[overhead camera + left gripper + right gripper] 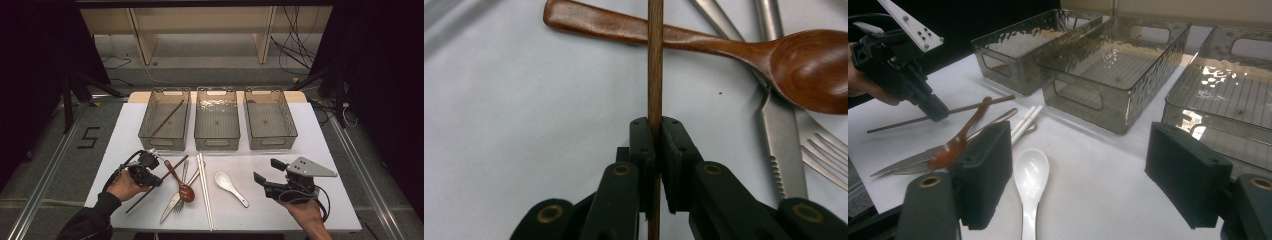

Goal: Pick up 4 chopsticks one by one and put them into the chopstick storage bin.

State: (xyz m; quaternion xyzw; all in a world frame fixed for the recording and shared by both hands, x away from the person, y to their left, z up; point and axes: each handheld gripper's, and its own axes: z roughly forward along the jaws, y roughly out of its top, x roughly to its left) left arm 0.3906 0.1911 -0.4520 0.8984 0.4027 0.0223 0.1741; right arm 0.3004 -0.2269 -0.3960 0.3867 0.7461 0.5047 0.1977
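Between the left gripper's [655, 150] jaws: a brown chopstick [655, 60], pinched partway along its length, jaws closed tight on it. It lies low on the mat [280, 210], running from near the person's left hand [122, 186] up and forward past the gripper tip. Can't tell whether it's lifted clear or touching the mat; the left gripper view is too close.

Just ahead of the jaws, the chopstick crosses over the wooden spoon [744, 50] handle. Right of that: knife [781, 145] and fork [824, 150], overlapping under the spoon bowl. Farther right, a white chopstick pair [204, 187], then the white spoon [230, 187].

Right gripper [266, 172] hovers wide open over the mat, holding nothing, white spoon just below and left of it.

Progress, my read: sorting cutlery into the three bins. Left bin [148, 120] holds one brown chopstick [167, 119]; middle bin [216, 142] and right bin [292, 125] look empty. So one piece done, second chopstick gripped, five-ish items left.

In the way: spoon handle sits under the chopstick, so a straight lift should clear it; dragging sideways would likely shove the spoon, knife and fork pile. Left bin is ahead of the gripper, path open.
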